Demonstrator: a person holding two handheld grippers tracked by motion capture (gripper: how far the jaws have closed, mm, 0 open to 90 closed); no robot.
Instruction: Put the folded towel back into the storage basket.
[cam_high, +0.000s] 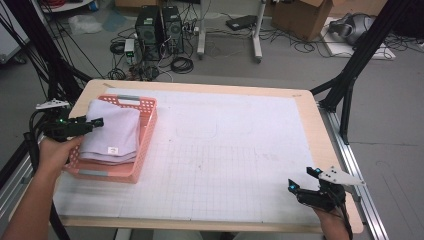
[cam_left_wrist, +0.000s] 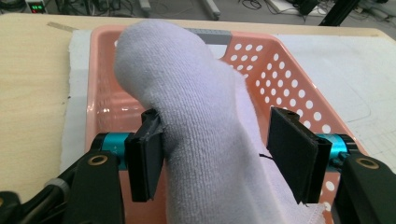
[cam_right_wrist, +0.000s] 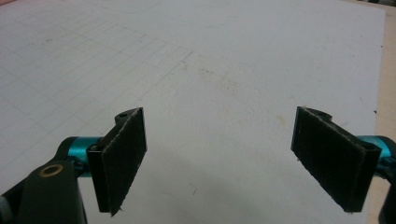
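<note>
A folded lavender towel (cam_high: 112, 132) lies in a pink perforated basket (cam_high: 146, 131) at the table's left. My left gripper (cam_high: 97, 122) reaches over the basket's left rim. In the left gripper view a fold of the towel (cam_left_wrist: 196, 107) stands up between the jaws of the left gripper (cam_left_wrist: 219, 154). The left pad touches the cloth, the right pad stands a little off it, and the jaws are spread, not pressing. My right gripper (cam_high: 302, 181) rests near the table's front right corner. It is open, with nothing between the fingers of the right gripper (cam_right_wrist: 224, 158), above the white gridded mat (cam_right_wrist: 210, 70).
The white gridded mat (cam_high: 225, 150) covers most of the wooden table (cam_high: 312, 125). The basket wall (cam_left_wrist: 289, 79) rises ahead of my left gripper. Beyond the table, computer towers (cam_high: 159, 30), cables and cardboard boxes (cam_high: 300, 17) sit on the floor. Black frame struts (cam_high: 350, 75) stand at the right.
</note>
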